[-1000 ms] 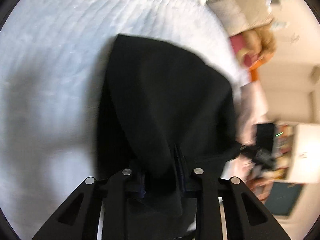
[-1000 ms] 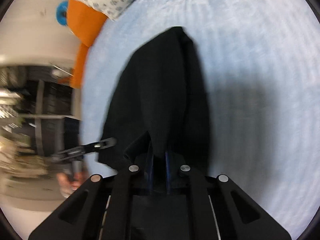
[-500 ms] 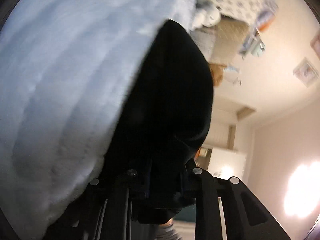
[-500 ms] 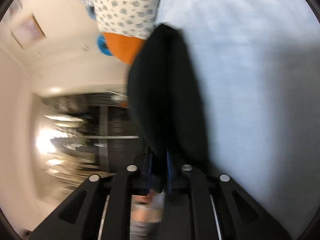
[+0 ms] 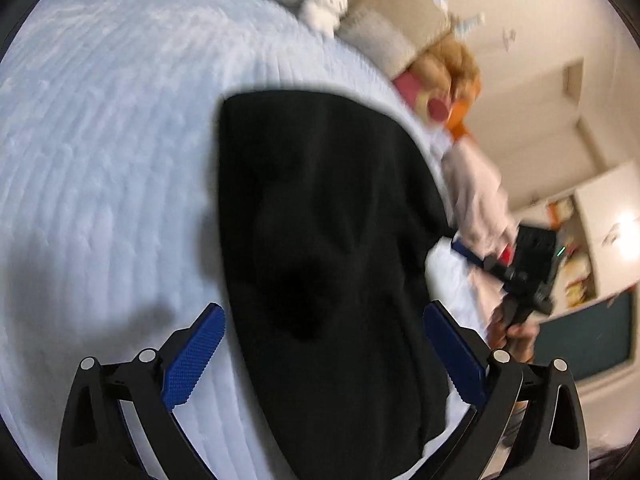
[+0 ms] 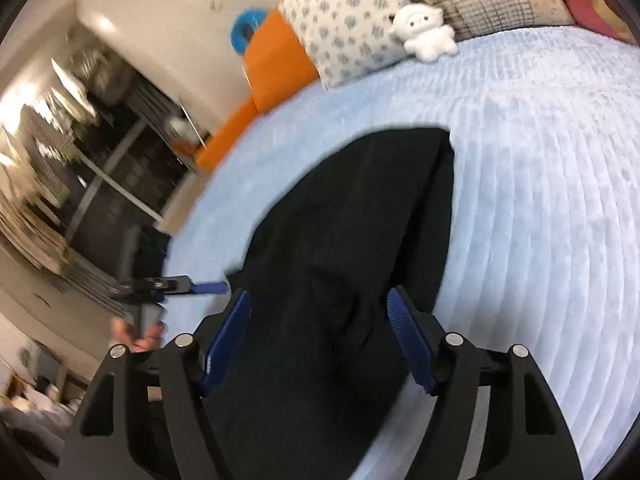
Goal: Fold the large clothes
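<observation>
While both grippers hang over it, the black fabric garment (image 5: pixel 328 240) lies as a long folded strip on the pale blue quilted bed (image 5: pixel 100 140); left gripper (image 5: pixel 324 344) jaws spread wide, nothing held; right gripper (image 6: pixel 318 332) jaws also apart, empty; white plush toy (image 6: pixel 426 38) by patterned pillow (image 6: pixel 344 20) at far end

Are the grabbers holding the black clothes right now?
No. The left gripper and right gripper are both open, and the black garment lies loose on the blue bedspread.
</observation>
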`<state>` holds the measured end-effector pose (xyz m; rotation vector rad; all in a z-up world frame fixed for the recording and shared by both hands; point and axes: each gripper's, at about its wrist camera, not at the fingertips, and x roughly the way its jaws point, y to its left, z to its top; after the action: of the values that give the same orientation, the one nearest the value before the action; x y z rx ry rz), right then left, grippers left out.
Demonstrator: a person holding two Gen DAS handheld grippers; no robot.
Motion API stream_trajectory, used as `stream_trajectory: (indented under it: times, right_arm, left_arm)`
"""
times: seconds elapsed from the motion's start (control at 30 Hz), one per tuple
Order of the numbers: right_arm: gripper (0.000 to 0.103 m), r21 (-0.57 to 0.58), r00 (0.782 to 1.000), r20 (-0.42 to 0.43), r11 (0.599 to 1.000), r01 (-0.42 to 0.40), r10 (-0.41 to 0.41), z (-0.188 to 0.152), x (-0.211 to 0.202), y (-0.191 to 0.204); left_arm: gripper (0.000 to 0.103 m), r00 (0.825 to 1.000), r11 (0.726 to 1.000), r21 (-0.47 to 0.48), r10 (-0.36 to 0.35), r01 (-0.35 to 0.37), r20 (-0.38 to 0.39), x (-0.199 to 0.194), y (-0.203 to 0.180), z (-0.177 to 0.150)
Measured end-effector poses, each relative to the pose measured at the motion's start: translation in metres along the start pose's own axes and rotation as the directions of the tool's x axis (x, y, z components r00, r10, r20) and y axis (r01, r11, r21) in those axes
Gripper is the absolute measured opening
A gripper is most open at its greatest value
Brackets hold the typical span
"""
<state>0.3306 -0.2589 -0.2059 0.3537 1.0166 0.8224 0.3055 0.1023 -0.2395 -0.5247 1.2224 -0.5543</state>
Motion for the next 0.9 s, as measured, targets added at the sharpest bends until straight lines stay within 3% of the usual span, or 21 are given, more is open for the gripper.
stream_trajectory:
  times: [0.17,0.23,0.27,0.3,0.37,0.43,0.47,0.53,0.6,0.67,0.77,0.8,0.83,0.9]
  right_arm:
    - [0.067,-0.002,0.995,-0.066,0.997,0.081,-0.081,-0.020,0.040,0.000]
    - [0.056,-0.001,0.994,-0.059,0.996,0.087,-0.087,-0.013,0.055,0.003]
    - [0.041,0.043,0.996,-0.070,0.998,0.051,-0.048,-0.011,0.059,0.001]
    - [0.028,0.094,0.998,-0.065,0.995,-0.009,0.016,-0.010,0.058,-0.002]
    - [0.022,0.242,0.978,-0.011,0.949,-0.201,0.210,-0.006,0.054,-0.013]
    - [0.019,0.366,0.914,0.081,0.841,-0.398,0.397,-0.012,0.042,-0.025]
    - [0.019,0.383,0.888,0.119,0.805,-0.454,0.444,-0.016,0.035,-0.028]
    - [0.019,0.404,0.860,0.161,0.763,-0.505,0.484,-0.025,0.026,-0.036]
    - [0.019,0.445,0.842,0.184,0.721,-0.532,0.507,-0.039,0.024,-0.051]
    - [0.019,0.488,0.855,0.175,0.711,-0.506,0.488,-0.056,0.029,-0.069]
    - [0.019,0.554,0.906,0.115,0.731,-0.399,0.407,-0.077,0.049,-0.091]
    - [0.012,0.556,0.915,0.102,0.740,-0.378,0.391,-0.080,0.054,-0.093]
    - [0.013,0.532,0.922,0.096,0.763,-0.366,0.375,-0.079,0.053,-0.090]
    - [0.024,0.462,0.937,0.054,0.823,-0.331,0.346,-0.072,0.046,-0.075]
  left_arm:
    - [0.100,0.991,0.994,0.039,0.109,-0.107,-0.071,0.053,-0.016,-0.002]
    - [0.100,0.987,0.989,0.025,0.149,-0.147,-0.064,0.067,-0.015,0.007]
    - [0.099,0.988,0.990,0.014,0.141,-0.140,-0.063,0.069,-0.018,0.012]
    - [0.098,0.991,0.993,-0.009,0.117,-0.118,-0.060,0.066,-0.018,0.016]
    - [0.082,0.999,0.997,-0.065,0.034,-0.037,-0.042,0.052,-0.015,0.021]
    - [0.075,0.995,0.985,-0.144,-0.097,0.095,-0.005,0.035,-0.002,0.023]
    - [0.069,0.989,0.974,-0.173,-0.149,0.148,0.008,0.031,0.002,0.020]
    - [0.065,0.957,0.925,-0.248,-0.287,0.287,0.038,0.026,0.023,0.015]
    - [0.062,0.936,0.891,-0.292,-0.349,0.348,0.049,0.026,0.037,0.008]
    - [0.062,0.936,0.887,-0.308,-0.349,0.345,0.043,0.030,0.045,0.005]
    - [0.062,0.958,0.910,-0.312,-0.288,0.274,0.003,0.041,0.049,0.003]
    - [0.063,0.960,0.912,-0.313,-0.281,0.266,-0.003,0.043,0.049,0.002]
    - [0.065,0.963,0.917,-0.308,-0.268,0.254,-0.004,0.044,0.046,0.003]
    - [0.072,0.975,0.938,-0.273,-0.223,0.214,-0.001,0.036,0.037,0.005]
